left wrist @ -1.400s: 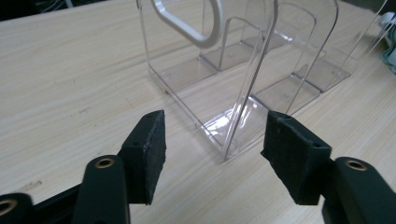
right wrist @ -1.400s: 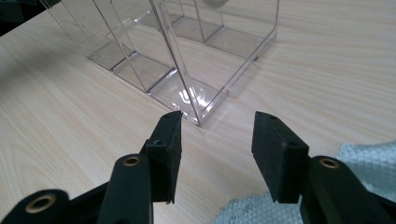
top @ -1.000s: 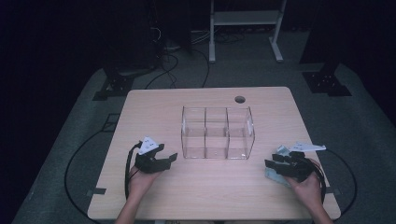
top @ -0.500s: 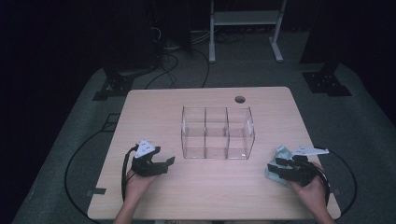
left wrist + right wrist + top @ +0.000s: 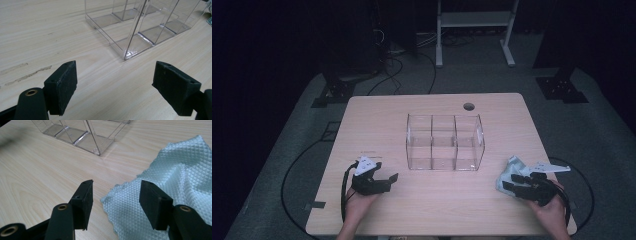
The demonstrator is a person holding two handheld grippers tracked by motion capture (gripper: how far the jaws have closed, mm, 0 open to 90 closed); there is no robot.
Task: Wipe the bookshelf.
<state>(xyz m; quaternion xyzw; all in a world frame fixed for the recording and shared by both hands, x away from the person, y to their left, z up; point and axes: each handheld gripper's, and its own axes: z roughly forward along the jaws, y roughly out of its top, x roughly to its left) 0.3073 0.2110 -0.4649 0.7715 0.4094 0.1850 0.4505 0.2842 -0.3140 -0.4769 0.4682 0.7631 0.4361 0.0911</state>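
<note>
From above, a clear plastic organizer (image 5: 445,142) sits near the middle of the light wooden table (image 5: 377,120), split into a row of three compartments across, and all of them look bare down to the floor of the box. The left gripper (image 5: 379,181) rests on the near left part of the table, well apart from the organizer, with its jaws spread and nothing between them. The right gripper (image 5: 511,184) is at the near right edge, right at a pale blue-green cloth (image 5: 511,170) that lies crumpled on the wood just off the organizer's right front corner. In the left gripper view, the two black jaws stand wide open over bare wood, and the organizer (image 5: 140,27) is ahead of them, its nearest corner pointing back at the gripper; the see-through cells hold nothing. In the right gripper view, the jaws are parted and low over the near edge of the cloth (image 5: 175,182), whose diamond-quilted weave is plain to see; whether either jaw touches it I cannot tell. The organizer (image 5: 82,135) stands farther off, empty. I can read no label or writing anywhere.
</note>
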